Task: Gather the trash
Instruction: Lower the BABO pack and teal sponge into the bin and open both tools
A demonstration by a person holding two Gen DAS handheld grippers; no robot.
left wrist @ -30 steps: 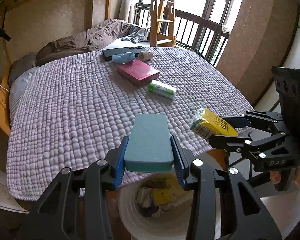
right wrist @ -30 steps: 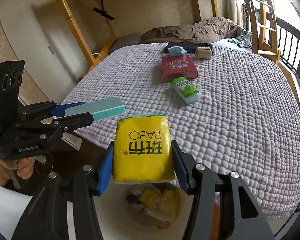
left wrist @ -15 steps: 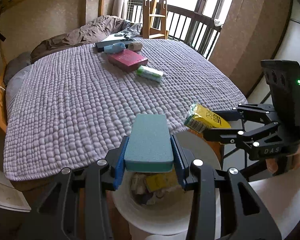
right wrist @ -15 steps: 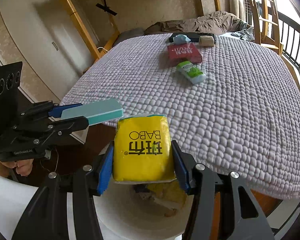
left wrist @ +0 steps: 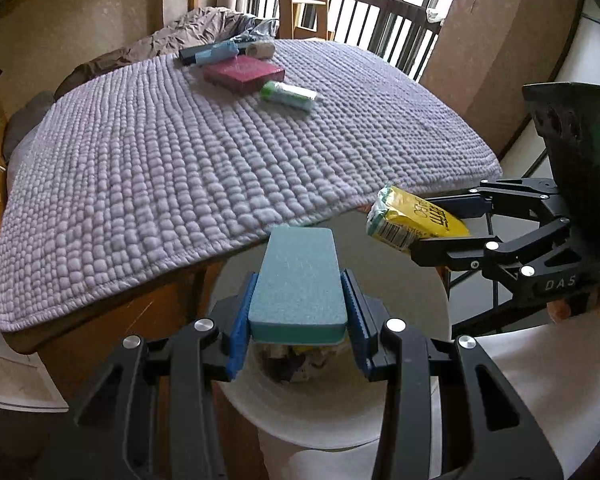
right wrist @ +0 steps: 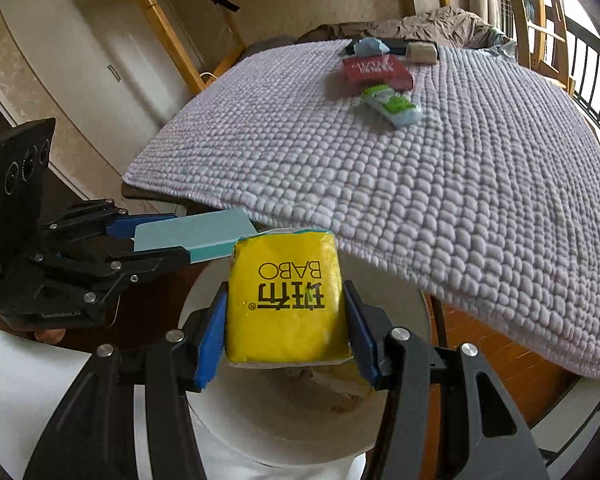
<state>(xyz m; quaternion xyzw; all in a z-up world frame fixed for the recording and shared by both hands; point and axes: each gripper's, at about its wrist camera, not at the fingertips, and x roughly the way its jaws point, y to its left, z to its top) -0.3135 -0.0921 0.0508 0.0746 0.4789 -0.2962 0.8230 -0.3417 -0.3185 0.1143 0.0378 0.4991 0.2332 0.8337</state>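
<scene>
My left gripper (left wrist: 298, 316) is shut on a flat teal box (left wrist: 299, 280), held over the mouth of a white trash bin (left wrist: 404, 280) at the foot of the bed. My right gripper (right wrist: 286, 328) is shut on a yellow tissue pack (right wrist: 286, 300) marked BABO, also above the white bin (right wrist: 268, 420). Crumpled trash lies inside the bin. Each gripper shows in the other's view: the right gripper (left wrist: 440, 228) with the yellow pack (left wrist: 412, 220), the left gripper (right wrist: 148, 244) with the teal box (right wrist: 196, 236).
A bed with a lilac quilt (left wrist: 180, 152) fills the view beyond the bin. On it lie a green-white pack (left wrist: 288, 95), a red box (left wrist: 242, 72), a blue wad (left wrist: 214, 54), a beige roll (left wrist: 261, 49) and a black bar. A railing (left wrist: 380, 16) stands behind.
Both grippers have drawn back from the bed and sunk a little with their loads. The bin, earlier half hidden under the bed edge, now lies directly beneath them.
</scene>
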